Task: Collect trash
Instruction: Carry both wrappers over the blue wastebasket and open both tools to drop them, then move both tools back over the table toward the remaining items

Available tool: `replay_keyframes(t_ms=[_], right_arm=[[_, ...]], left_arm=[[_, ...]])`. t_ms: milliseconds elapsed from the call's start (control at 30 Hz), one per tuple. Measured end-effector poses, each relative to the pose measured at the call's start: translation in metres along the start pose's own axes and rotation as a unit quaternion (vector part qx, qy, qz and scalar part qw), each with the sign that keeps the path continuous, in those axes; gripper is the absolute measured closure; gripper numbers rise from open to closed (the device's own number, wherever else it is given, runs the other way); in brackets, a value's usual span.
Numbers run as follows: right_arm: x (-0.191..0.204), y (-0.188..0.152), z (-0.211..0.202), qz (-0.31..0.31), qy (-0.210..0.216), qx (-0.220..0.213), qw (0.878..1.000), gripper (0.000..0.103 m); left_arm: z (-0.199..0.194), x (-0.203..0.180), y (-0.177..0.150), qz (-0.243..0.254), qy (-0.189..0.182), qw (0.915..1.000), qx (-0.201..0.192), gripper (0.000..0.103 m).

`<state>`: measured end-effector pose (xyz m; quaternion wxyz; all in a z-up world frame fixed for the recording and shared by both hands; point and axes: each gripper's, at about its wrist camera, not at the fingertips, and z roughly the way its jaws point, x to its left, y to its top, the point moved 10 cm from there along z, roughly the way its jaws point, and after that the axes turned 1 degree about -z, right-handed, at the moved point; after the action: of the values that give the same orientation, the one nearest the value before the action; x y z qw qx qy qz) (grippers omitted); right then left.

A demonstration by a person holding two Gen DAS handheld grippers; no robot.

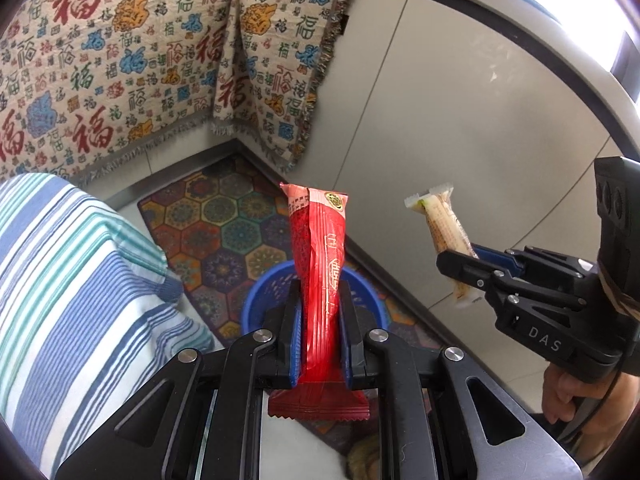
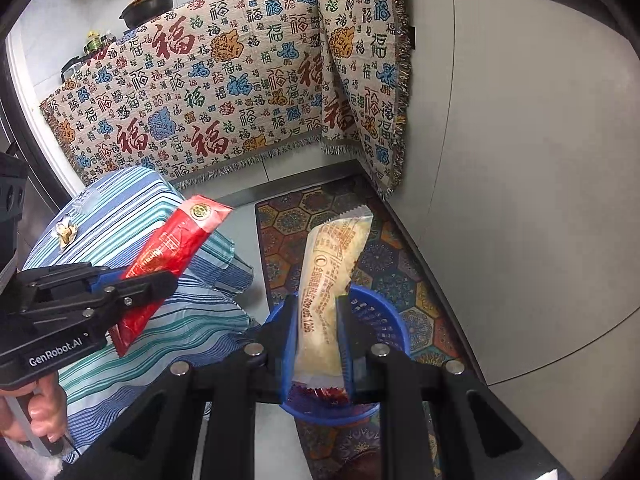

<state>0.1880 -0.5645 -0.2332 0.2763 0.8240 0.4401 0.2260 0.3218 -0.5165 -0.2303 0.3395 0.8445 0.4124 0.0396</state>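
My left gripper [image 1: 320,316] is shut on a red snack wrapper [image 1: 320,256] that stands upright between its blue pads; the same red wrapper [image 2: 168,252] shows at the left of the right wrist view. My right gripper [image 2: 318,320] is shut on a beige wrapper [image 2: 328,280] with printed text, also seen as the beige wrapper [image 1: 442,228] at the right of the left wrist view. A blue plastic basket [image 1: 256,300] sits on the floor rug below both grippers; its blue rim [image 2: 384,312] lies right under the beige wrapper.
A striped cloth covers a table or cushion [image 1: 72,280] at the left, with a small crumpled scrap [image 2: 66,234] on it. A patterned throw [image 1: 140,60] hangs over the counter behind. A hexagon-patterned rug [image 1: 224,216] lies on the grey floor. White cabinet doors [image 1: 480,120] stand at the right.
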Motion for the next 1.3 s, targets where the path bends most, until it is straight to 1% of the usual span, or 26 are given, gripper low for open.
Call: replay_keyframes(t_ms=[433,500,533,567,600,633,667,700,767,967,1067,1200,1233,1300], right_arm=[[-0.013,0.007,0.01,-0.001,-0.011,0.006,1.0,0.084],[-0.014,0.007,0.011,-0.002,-0.014,0.005,1.0,0.084],[-0.015,0.008,0.012,-0.003,-0.015,0.004,1.0,0.082],[-0.015,0.009,0.012,-0.004,-0.017,0.003,1.0,0.082],[-0.015,0.009,0.013,-0.004,-0.019,0.001,1.0,0.079],[-0.015,0.009,0.014,-0.003,-0.017,0.0,1.0,0.063],[-0.018,0.01,0.013,0.001,-0.018,-0.003,1.0,0.056],[-0.02,0.011,0.012,0.003,-0.021,-0.009,1.0,0.052],[-0.022,0.012,0.009,0.006,-0.022,-0.015,1.0,0.052],[-0.024,0.018,-0.001,0.005,-0.024,-0.033,0.999,0.052],[-0.02,0.022,-0.007,-0.002,-0.024,-0.044,0.999,0.052],[0.0,0.027,-0.018,-0.023,-0.024,-0.067,0.997,0.051],[0.008,0.027,-0.021,-0.032,-0.022,-0.074,0.997,0.048],[0.032,0.028,-0.023,-0.055,-0.017,-0.087,0.995,0.047]], left_arm=[[0.025,-0.005,0.003,0.003,-0.014,0.9999,0.007,0.089],[0.028,-0.006,0.004,0.007,-0.012,0.9999,0.007,0.088],[0.03,-0.007,0.004,0.008,-0.016,0.9998,0.009,0.085],[0.033,-0.009,0.005,0.008,-0.018,0.9998,0.009,0.07],[0.033,-0.01,0.005,0.01,-0.019,0.9998,0.006,0.057],[0.033,-0.01,0.007,0.011,-0.018,0.9998,-0.002,0.035],[0.031,-0.011,0.009,0.013,-0.017,0.9997,-0.011,0.032],[0.032,-0.012,0.009,0.016,-0.018,0.9996,-0.012,0.032],[0.033,-0.01,0.01,0.011,-0.021,0.9997,-0.012,0.032],[0.021,0.001,0.017,-0.004,-0.011,0.9996,-0.027,0.032],[0.006,0.011,0.018,-0.005,-0.003,0.9993,-0.036,0.031],[-0.024,0.035,0.0,-0.017,0.011,0.9986,-0.048,0.03],[-0.033,0.045,-0.01,-0.025,0.016,0.9984,-0.048,0.027],[-0.05,0.069,-0.03,-0.038,0.031,0.9979,-0.043,0.025]])
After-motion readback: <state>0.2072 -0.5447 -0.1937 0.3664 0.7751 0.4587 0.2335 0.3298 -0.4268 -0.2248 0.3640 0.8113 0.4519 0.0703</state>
